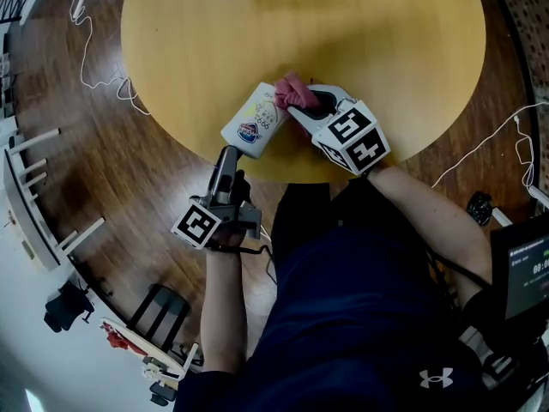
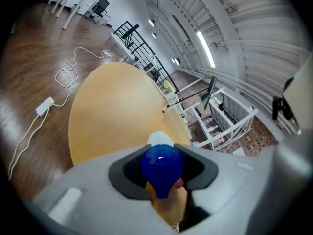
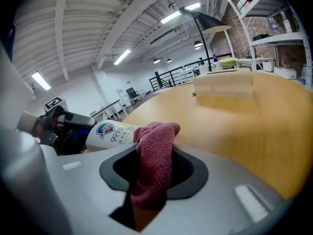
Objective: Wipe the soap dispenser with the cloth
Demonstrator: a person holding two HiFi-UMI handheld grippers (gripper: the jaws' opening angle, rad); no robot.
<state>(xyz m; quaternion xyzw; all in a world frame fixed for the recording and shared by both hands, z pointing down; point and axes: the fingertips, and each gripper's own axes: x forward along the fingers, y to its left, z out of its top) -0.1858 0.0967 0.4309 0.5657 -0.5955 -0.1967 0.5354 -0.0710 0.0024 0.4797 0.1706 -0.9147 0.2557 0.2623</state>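
A white soap dispenser with a blue and red label is held tilted over the near edge of the round wooden table. My left gripper is shut on its blue pump end, below the bottle in the head view. My right gripper is shut on a red cloth, which presses against the bottle's far end. In the right gripper view the cloth hangs between the jaws and touches the dispenser. In the left gripper view the bottle's body is mostly hidden behind the pump.
A pale flat box lies at the table's far side. White cables trail on the wooden floor at the left, another cable at the right. White furniture legs stand at the left edge.
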